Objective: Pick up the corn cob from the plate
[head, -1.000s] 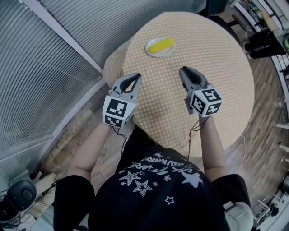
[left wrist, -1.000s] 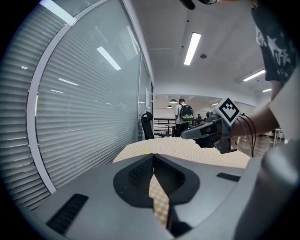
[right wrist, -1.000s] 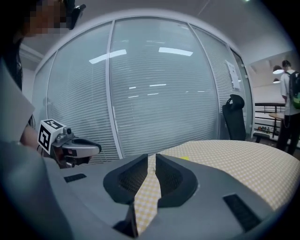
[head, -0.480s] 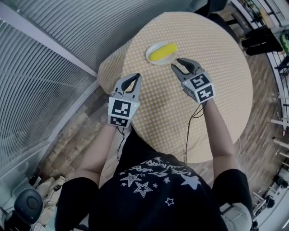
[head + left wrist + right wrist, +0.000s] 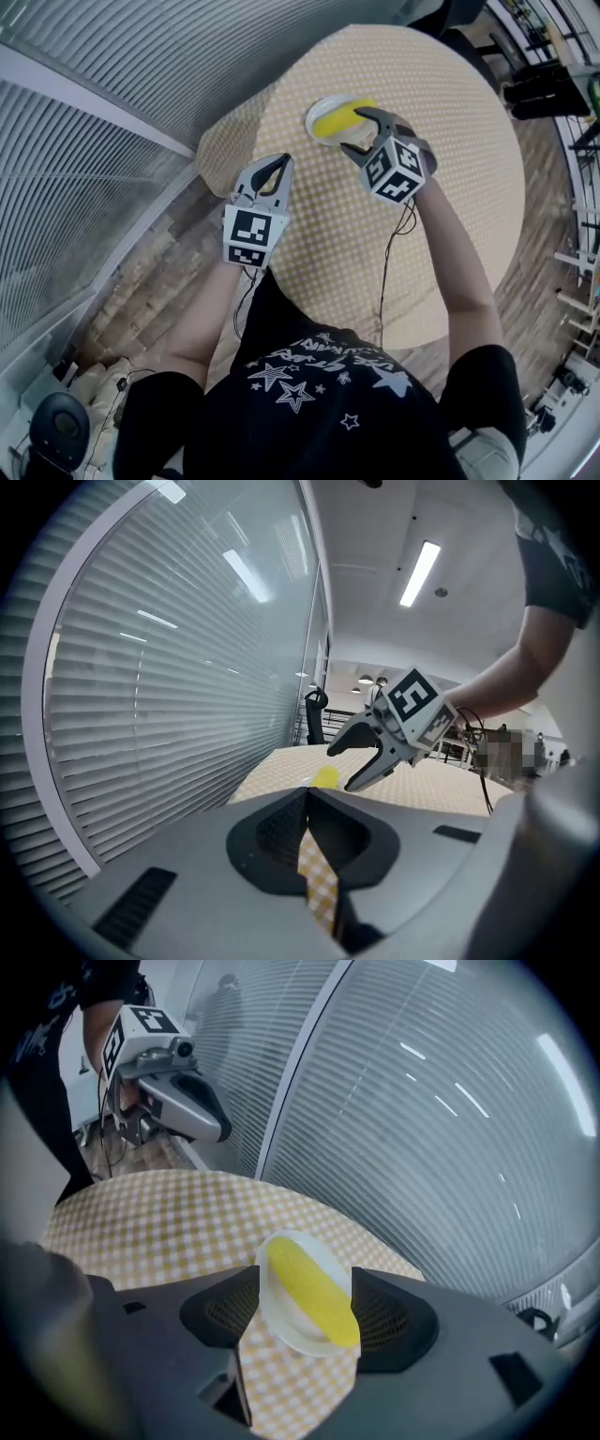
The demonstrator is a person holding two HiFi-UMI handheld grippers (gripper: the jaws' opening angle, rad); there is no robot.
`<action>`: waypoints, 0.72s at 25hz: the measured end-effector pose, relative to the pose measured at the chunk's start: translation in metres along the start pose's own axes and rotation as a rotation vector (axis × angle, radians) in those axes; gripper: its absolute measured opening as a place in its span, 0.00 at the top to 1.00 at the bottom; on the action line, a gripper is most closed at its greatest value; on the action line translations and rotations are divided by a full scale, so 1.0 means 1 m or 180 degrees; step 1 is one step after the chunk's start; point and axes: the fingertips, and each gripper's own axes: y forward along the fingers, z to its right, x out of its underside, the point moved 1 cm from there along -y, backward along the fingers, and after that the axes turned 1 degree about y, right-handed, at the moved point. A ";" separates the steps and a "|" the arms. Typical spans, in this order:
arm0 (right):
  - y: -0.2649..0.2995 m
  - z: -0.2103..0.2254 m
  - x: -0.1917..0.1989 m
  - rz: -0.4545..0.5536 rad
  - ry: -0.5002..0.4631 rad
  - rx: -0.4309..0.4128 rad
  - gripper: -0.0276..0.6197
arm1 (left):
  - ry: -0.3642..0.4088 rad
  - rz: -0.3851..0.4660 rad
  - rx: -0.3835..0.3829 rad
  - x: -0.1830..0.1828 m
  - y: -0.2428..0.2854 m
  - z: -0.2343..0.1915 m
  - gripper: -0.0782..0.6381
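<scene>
A yellow corn cob (image 5: pixel 314 1293) is seen lying on a small white plate (image 5: pixel 298 1340), which is set on a round desk (image 5: pixel 450 159) covered in a yellow-and-white checked cloth. In the head view the pair is found at upper centre of the frame, toward the desk's upper left part. The right tool (image 5: pixel 353 129) is held just over the plate and pointed steeply down, its jaws having just been opened and spread wide. In the right gripper view the cob and plate are framed between the two dark jaws at lower centre of the frame. Neither pad is pressed against the cob, which is shown resting on the plate. The left tool (image 5: pixel 284 161) is held apart at centre left of the head view, over the desk's left edge. Its jaws are brought together with nothing clasped between them, and only a sliver of checked cloth is shown through the slit in the left gripper view. Both tools are carried by a person in a black T-shirt (image 5: pixel 328 394) printed with white stars. A glass wall with slatted blinds (image 5: pixel 94 141) is seen at the left of the frame, and a wood-plank floor (image 5: pixel 141 300) below it.
</scene>
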 end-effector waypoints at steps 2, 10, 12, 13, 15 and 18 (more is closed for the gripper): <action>0.010 0.005 0.004 -0.0145 -0.0258 -0.0016 0.52 | -0.0023 -0.0022 0.0002 0.004 0.003 -0.001 0.88; 0.041 0.013 0.025 -0.0586 -0.0746 -0.0391 0.52 | -0.0148 -0.0063 0.0031 0.013 0.014 0.004 0.88; 0.047 0.013 0.026 -0.0633 -0.0883 -0.0430 0.52 | -0.0179 -0.0075 0.0045 0.016 0.017 0.005 0.88; 0.050 0.013 0.025 -0.0648 -0.0945 -0.0452 0.52 | -0.0188 -0.0083 0.0052 0.018 0.018 0.005 0.88; 0.056 0.011 0.024 -0.0685 -0.1047 -0.0506 0.52 | -0.0199 -0.0098 0.0067 0.020 0.021 0.005 0.88; 0.066 0.008 0.027 -0.0774 -0.1146 -0.0606 0.52 | -0.0210 -0.0113 0.0084 0.024 0.024 0.007 0.88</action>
